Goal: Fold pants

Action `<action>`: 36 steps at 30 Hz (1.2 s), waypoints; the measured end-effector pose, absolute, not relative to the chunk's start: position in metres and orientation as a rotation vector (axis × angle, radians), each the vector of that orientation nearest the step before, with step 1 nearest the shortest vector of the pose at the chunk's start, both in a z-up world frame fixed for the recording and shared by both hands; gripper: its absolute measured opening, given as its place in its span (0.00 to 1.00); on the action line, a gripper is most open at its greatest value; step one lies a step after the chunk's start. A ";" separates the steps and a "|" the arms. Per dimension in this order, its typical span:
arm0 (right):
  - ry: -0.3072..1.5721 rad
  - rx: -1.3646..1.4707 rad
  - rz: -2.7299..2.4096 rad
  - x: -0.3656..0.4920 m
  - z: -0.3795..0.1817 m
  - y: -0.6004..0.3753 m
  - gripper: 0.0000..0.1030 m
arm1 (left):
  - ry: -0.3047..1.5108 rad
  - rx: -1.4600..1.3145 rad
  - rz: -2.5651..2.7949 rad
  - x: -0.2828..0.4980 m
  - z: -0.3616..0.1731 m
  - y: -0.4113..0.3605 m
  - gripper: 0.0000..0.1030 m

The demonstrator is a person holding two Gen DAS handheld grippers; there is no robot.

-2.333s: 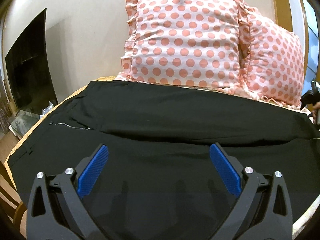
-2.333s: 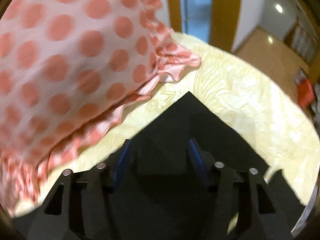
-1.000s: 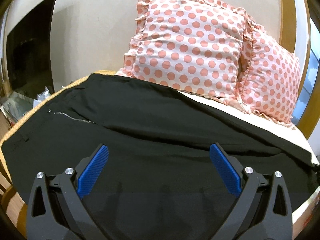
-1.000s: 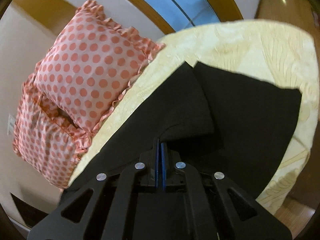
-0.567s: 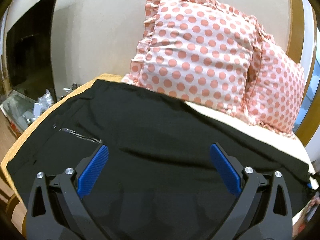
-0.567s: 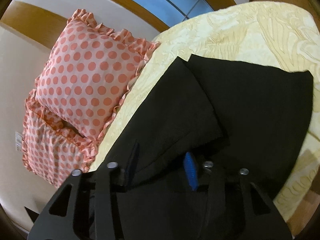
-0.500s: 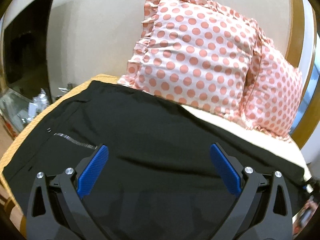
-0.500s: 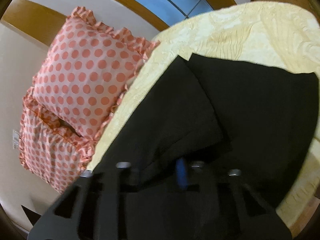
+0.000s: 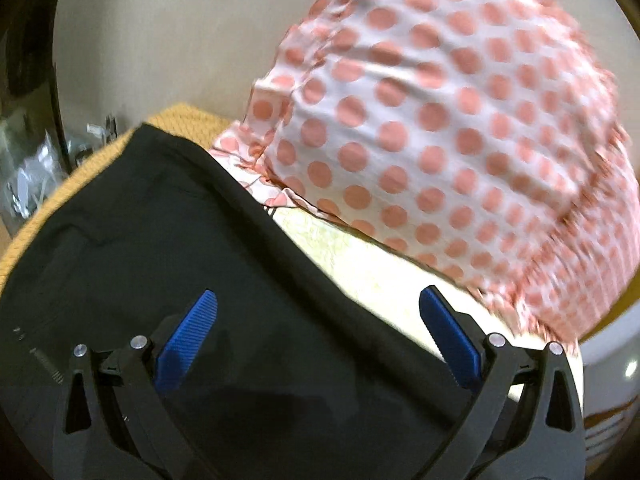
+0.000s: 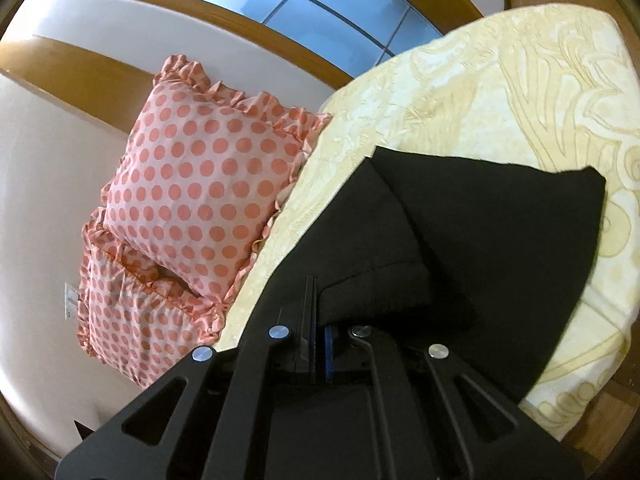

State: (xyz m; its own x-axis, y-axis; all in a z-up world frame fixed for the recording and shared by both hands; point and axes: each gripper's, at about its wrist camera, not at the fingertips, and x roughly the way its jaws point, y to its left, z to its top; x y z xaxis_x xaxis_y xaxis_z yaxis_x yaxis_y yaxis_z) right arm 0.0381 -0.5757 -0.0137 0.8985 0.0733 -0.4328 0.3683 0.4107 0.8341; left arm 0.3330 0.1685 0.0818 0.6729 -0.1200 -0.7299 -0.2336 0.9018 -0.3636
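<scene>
Right tool [image 10: 317, 320] reclosed, seemingly on pants [image 10: 480, 240]

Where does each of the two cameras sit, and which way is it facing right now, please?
Left wrist: on the left gripper, looking across the black pants towards a polka-dot pillow; its open blue-padded fingers show.
Right wrist: on the right gripper, looking along the pant legs over the cream bedspread towards the window; its fingers are shut on fabric.
Shared: pants, pillows, bedspread.
</scene>
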 end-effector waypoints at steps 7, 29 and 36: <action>0.489 1.072 -0.207 0.046 -0.008 -0.569 0.02 | 0.958 -0.657 0.139 0.391 0.041 0.192 0.66; 0.439 1.039 -0.204 0.040 0.028 -0.605 0.02 | 0.682 -0.632 0.195 0.051 0.079 0.198 0.14; 0.522 1.092 -0.239 0.030 -0.002 -0.611 0.02 | 0.695 -0.688 0.274 0.005 0.027 0.197 0.10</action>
